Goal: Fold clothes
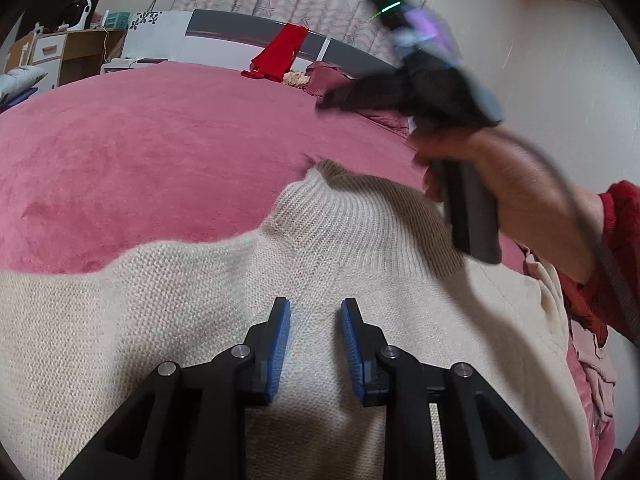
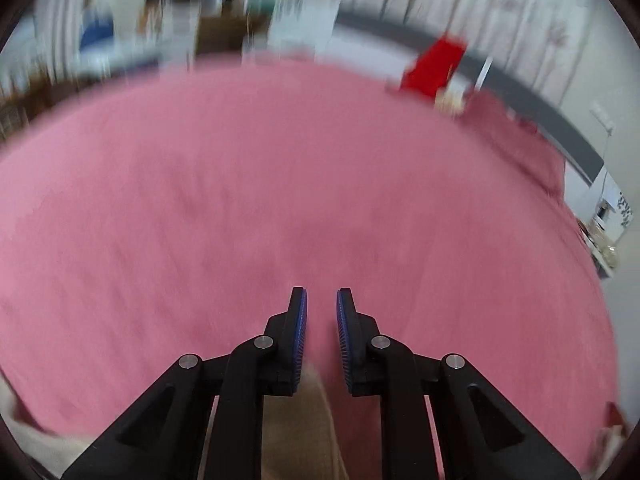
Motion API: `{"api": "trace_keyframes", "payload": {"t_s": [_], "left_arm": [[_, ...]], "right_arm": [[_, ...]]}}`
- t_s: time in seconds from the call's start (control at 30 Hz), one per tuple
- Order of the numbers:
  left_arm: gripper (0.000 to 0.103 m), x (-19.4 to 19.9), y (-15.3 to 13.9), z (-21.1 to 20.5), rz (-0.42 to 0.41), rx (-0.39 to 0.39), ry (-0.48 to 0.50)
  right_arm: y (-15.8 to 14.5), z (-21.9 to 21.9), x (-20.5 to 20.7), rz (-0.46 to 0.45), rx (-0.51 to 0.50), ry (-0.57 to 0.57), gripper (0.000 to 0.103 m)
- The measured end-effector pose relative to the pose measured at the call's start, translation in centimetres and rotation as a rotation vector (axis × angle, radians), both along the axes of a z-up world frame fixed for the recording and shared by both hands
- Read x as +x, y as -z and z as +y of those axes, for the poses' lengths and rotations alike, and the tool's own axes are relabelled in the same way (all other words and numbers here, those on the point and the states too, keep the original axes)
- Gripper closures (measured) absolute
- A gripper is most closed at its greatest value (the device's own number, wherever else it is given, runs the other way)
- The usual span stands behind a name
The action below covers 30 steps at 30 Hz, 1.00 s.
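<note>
A cream knitted sweater [image 1: 200, 320] with a ribbed high collar [image 1: 344, 208] lies flat on the pink bed cover [image 1: 160, 152]. My left gripper [image 1: 316, 312] is open and empty, hovering just above the sweater below the collar. In the left wrist view the right gripper [image 1: 332, 100] is blurred, held in a hand above the bed to the right of the collar. In the right wrist view my right gripper [image 2: 321, 300] is open and empty above the pink cover [image 2: 280, 180], with a strip of cream sweater [image 2: 296, 420] beneath its base.
A red garment [image 1: 280, 52] hangs over the grey headboard [image 1: 224, 24] at the far side, with a dark pink pillow [image 1: 332, 72] beside it. A wooden desk [image 1: 76, 52] stands at the far left. Pink clothes [image 1: 592, 360] lie at the right edge.
</note>
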<state>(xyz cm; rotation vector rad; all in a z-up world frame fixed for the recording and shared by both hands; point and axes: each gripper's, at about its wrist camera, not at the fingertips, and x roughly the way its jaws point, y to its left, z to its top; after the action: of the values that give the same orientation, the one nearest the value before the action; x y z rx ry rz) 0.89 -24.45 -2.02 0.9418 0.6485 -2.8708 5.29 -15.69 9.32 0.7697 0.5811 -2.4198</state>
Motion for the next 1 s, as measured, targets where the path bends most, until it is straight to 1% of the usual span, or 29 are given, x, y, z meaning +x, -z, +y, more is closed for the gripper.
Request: {"api": "trace_keyframes", "payload": {"t_s": [0.03, 0.07, 0.1, 0.13, 0.17, 0.27, 0.3, 0.33, 0.37, 0.4, 0.43, 0.5, 0.53, 0.6, 0.67, 0.7, 0.73, 0.8, 0.83, 0.87, 0.9, 1.0], "left_arm": [[0.077, 0.1, 0.0, 0.0, 0.000, 0.001, 0.000], [0.077, 0.2, 0.0, 0.0, -0.001, -0.001, -0.001], [0.077, 0.3, -0.1, 0.0, -0.001, -0.003, -0.001], [0.077, 0.4, -0.1, 0.1, -0.001, -0.006, -0.002], [0.077, 0.6, -0.2, 0.1, -0.001, -0.006, -0.001], [0.077, 1.0, -0.3, -0.2, -0.001, 0.008, 0.001], [0.077, 1.0, -0.3, -0.3, 0.000, 0.009, 0.002], [0.077, 0.8, -0.4, -0.3, -0.001, 0.008, 0.002], [0.077, 0.6, -0.5, -0.4, -0.001, 0.008, 0.002], [0.077, 0.6, -0.5, -0.4, -0.002, 0.006, 0.002], [0.077, 0.6, -0.6, -0.4, -0.001, 0.005, 0.002], [0.077, 0.6, -0.7, -0.4, -0.001, 0.007, 0.003], [0.077, 0.6, -0.7, -0.3, -0.001, 0.008, 0.003], [0.077, 0.7, -0.8, -0.2, 0.000, 0.010, 0.003], [0.077, 0.6, -0.7, -0.3, 0.001, 0.014, 0.004], [0.077, 0.6, -0.7, -0.3, 0.002, 0.016, 0.005], [0.077, 0.5, -0.7, -0.4, 0.003, 0.017, 0.005], [0.077, 0.5, -0.6, -0.5, 0.006, 0.021, 0.007], [0.077, 0.5, -0.5, -0.5, 0.008, 0.021, 0.007], [0.077, 0.5, -0.5, -0.6, 0.010, 0.021, 0.008], [0.077, 0.5, -0.5, -0.6, 0.012, 0.021, 0.008], [0.077, 0.5, -0.4, -0.8, 0.014, 0.025, 0.010]], "right_arm": [[-1.5, 1.3, 0.7, 0.030, -0.041, -0.009, 0.033], [-2.6, 2.4, 1.2, 0.047, -0.065, -0.009, 0.018], [-3.2, 3.5, 1.7, 0.036, -0.070, 0.001, 0.011], [-3.6, 4.5, 2.2, 0.008, -0.075, 0.011, 0.011], [-3.2, 5.6, 2.5, -0.024, -0.043, 0.017, 0.011], [0.2, 9.1, 3.2, -0.126, 0.156, 0.034, 0.012], [2.0, 10.8, 4.1, -0.173, 0.209, 0.048, 0.014], [4.2, 13.1, 5.4, -0.257, 0.229, 0.054, 0.014], [5.9, 15.4, 6.8, -0.333, 0.197, 0.055, 0.014], [6.1, 17.5, 8.1, -0.352, 0.113, 0.058, 0.014], [5.7, 19.2, 9.3, -0.366, 0.032, 0.052, 0.013], [4.5, 21.1, 9.8, -0.433, -0.091, 0.022, 0.013], [3.6, 22.0, 9.3, -0.459, -0.170, 0.029, 0.013], [1.8, 23.8, 6.8, -0.505, -0.349, 0.099, 0.013], [0.9, 24.9, 3.0, -0.586, -0.468, 0.191, 0.013], [1.0, 25.0, 1.2, -0.646, -0.504, 0.209, 0.013], [1.7, 24.6, -0.9, -0.749, -0.537, 0.215, 0.013], [3.9, 23.3, -3.0, -0.982, -0.570, 0.206, 0.013], [5.3, 22.4, -4.4, -1.109, -0.597, 0.190, 0.009], [6.6, 21.7, -4.4, -1.194, -0.628, 0.168, 0.006], [7.4, 21.1, -3.9, -1.230, -0.653, 0.147, 0.003], [8.0, 18.2, -4.1, -1.319, -0.760, 0.068, 0.003]]}}
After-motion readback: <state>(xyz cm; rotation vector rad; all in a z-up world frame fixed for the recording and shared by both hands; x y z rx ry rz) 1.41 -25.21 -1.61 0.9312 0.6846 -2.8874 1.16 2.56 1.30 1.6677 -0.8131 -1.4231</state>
